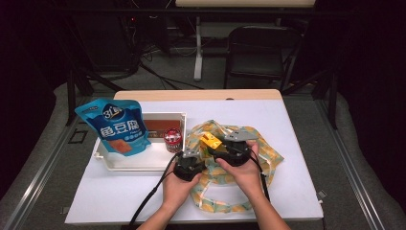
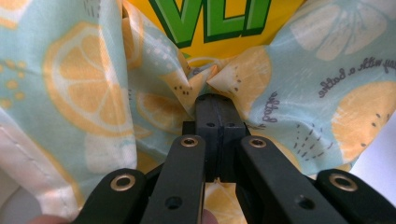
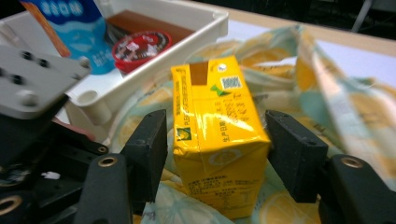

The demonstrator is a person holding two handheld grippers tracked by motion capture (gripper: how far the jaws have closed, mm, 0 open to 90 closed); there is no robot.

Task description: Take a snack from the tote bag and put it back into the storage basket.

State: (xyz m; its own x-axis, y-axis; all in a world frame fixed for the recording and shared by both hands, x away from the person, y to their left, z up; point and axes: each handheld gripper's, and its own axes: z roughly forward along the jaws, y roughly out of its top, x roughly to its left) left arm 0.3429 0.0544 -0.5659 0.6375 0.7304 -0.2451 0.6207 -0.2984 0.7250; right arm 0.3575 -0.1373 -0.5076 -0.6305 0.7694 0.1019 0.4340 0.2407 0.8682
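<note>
The lemon-print bag (image 1: pixel 268 155) is the landmark: thin, soft cloth in pale blue-green with yellow lemon slices, lying crumpled on the white table (image 1: pixel 119 196) in loose folds with a stitched cream hem.

Nearest the person, at the bag's left edge, the left gripper (image 2: pixel 215 105) has its black jaws pressed together on a pinched fold of that cloth; in the left gripper view the fabric bunches into a small peak at the tips, with yellow packaging and green letters just beyond.

A little farther in, on top of the bag, stands the yellow drink carton (image 3: pixel 217 135), a glossy, sharp-edged rectangular box with a wrinkled folded seam. The right gripper (image 3: pixel 215 140) straddles it: the flat black pads stand apart on either side of the carton, a narrow gap visible at each, so they do not press on it.

Beyond the bag's left side sits the white plastic tray (image 1: pixel 107 160), rigid and shallow, holding a shiny blue snack pouch (image 1: pixel 117 125), a red-lidded round cup (image 1: pixel 172 138) and a brown flat pack (image 1: pixel 155 128).
</note>
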